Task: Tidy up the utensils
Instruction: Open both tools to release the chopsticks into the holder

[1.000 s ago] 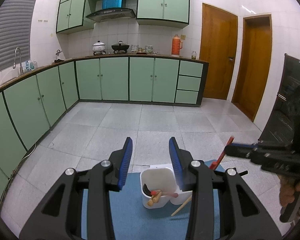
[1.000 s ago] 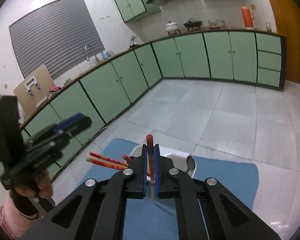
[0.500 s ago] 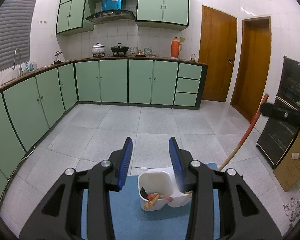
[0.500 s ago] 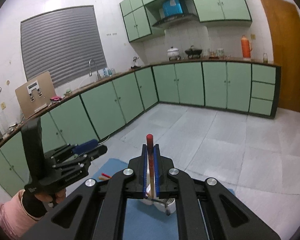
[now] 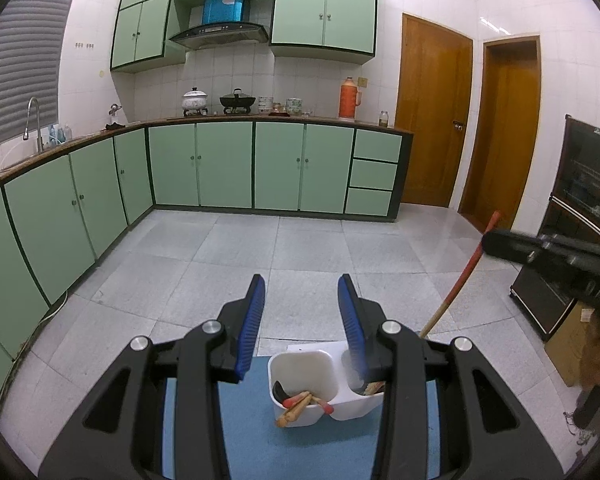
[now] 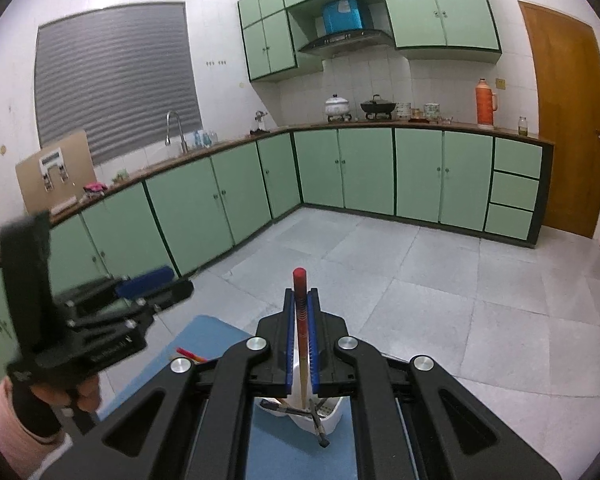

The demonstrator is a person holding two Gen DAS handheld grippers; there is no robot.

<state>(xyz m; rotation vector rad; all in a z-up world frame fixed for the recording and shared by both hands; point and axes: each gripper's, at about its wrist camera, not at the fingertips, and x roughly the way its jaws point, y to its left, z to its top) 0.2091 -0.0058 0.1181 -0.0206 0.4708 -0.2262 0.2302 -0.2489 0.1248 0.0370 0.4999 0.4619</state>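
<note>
Currently right gripper (image 6: 301,316) pinches red-tipped chopstick (image 6: 299,300), now raised and steeper than second ago, lower end over right compartment of white utensil caddy (image 5: 300,364). Caddy sits at far edge of blue mat (image 5: 252,432). Left compartment holds wooden-handled utensils (image 5: 298,406). Left gripper (image 5: 301,320) spread, empty, hovering above caddy. Loose red chopsticks (image 6: 190,354) remain on mat's left side. Judgement: insertion imminent; more pieces left.

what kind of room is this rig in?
A home kitchen, it seems: green cabinets under a counter, a range hood over pots on a stove, and a sink tap by the window.
</note>
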